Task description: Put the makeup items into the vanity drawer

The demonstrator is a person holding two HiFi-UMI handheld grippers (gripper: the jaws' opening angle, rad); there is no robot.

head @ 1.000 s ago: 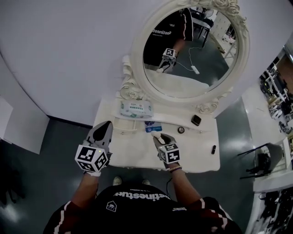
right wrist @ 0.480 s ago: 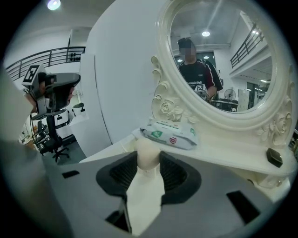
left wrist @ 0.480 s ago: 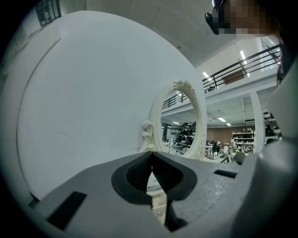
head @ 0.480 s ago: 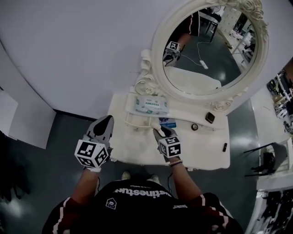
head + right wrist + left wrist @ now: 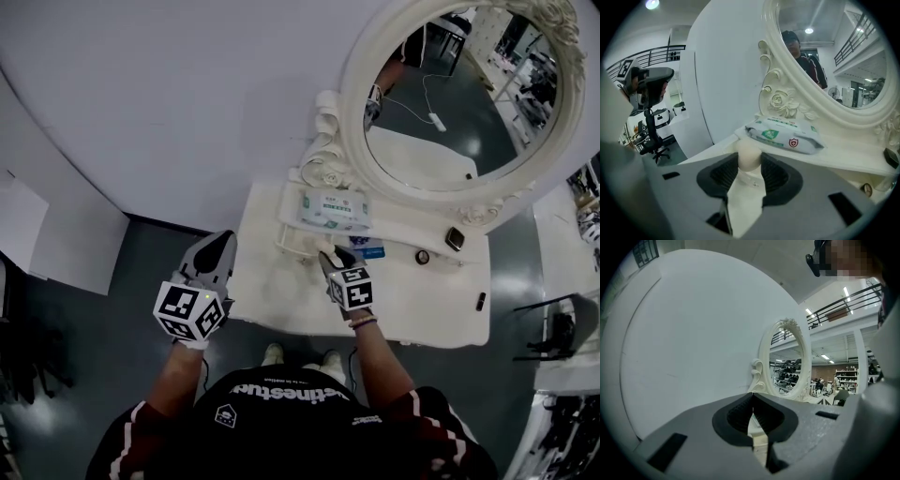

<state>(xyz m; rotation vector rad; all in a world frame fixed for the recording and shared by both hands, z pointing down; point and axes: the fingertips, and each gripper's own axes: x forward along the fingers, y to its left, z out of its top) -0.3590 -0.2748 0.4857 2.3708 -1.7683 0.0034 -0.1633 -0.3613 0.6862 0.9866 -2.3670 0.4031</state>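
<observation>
Right gripper half-wide on cream rounded makeup item; left gripper closed.

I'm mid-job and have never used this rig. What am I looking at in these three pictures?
There is no robot: a person holds a claw in each hand. The head view looks down from the person's head, and the other two pictures look along each claw. Below is a white vanity table with an oval mirror, a pack of wipes and a small black case. The right claw grips a small rounded cream item, perhaps a makeup sponge. The left claw is closed and empty.
</observation>
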